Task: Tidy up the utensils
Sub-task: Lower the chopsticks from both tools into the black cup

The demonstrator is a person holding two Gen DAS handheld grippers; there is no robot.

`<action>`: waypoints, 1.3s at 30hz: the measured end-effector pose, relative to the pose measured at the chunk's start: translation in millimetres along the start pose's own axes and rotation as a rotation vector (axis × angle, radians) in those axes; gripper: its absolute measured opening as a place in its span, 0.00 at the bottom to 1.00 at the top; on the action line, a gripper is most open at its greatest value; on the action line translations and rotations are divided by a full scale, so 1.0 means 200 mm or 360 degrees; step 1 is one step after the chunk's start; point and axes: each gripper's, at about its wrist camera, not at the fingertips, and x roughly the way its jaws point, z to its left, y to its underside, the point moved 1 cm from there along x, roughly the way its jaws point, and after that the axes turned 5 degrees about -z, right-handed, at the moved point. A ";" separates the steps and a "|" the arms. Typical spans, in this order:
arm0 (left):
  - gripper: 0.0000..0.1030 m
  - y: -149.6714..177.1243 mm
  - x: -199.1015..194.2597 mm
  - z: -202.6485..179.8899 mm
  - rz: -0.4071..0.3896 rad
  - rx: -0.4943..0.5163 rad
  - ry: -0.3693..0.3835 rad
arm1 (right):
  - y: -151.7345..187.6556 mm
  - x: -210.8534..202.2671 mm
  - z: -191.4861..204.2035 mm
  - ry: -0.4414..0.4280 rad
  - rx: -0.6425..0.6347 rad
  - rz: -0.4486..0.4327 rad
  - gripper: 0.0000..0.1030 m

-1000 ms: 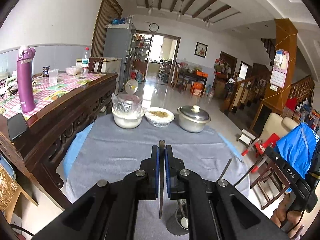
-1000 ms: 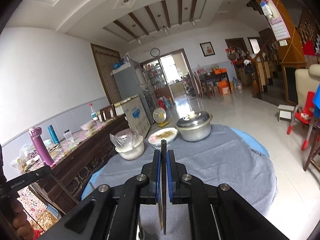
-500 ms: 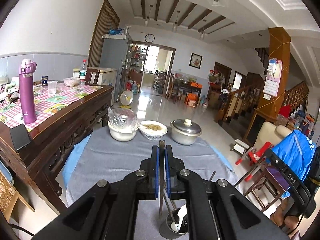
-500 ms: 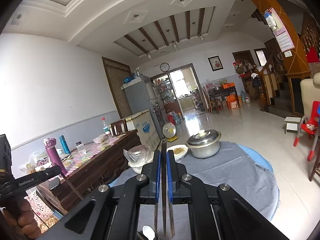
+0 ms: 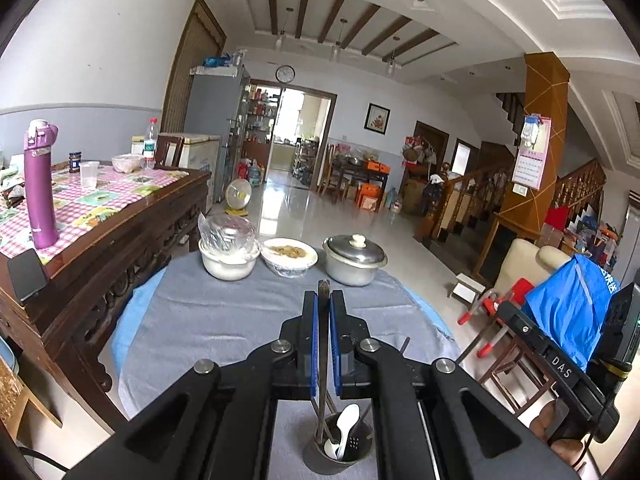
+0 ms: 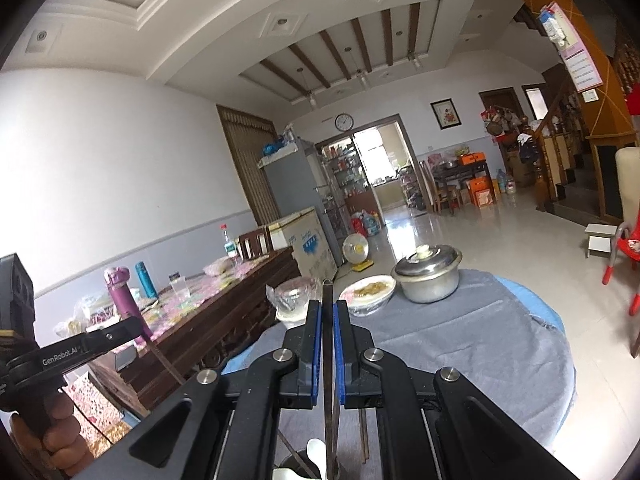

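While a round grey cup (image 5: 338, 454) on the cloth-covered table (image 5: 208, 320) holds a white spoon (image 5: 345, 426) and dark sticks, the left tool (image 5: 323, 334) hangs above it, its blue pads clenched on a thin dark chopstick (image 5: 322, 360) that reaches down into the cup. From the right wrist, the right tool (image 6: 327, 344) likewise pinches a slim chopstick (image 6: 329, 368) upright over the same cup's rim (image 6: 290, 462), with a lidded metal pot (image 6: 428, 276), a shallow bowl of food (image 6: 370, 294) and a plastic-wrapped bowl (image 6: 290, 300) at the far edge.
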 end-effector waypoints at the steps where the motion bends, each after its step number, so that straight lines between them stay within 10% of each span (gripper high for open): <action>1: 0.06 0.01 0.01 0.00 0.0013 0.0001 -0.0004 | 0.01 0.01 0.01 -0.0003 -0.0006 0.0016 0.06; 39: 0.06 0.15 0.19 0.03 0.0278 0.0008 -0.0079 | 0.23 0.22 0.05 -0.0053 -0.0068 0.0429 0.06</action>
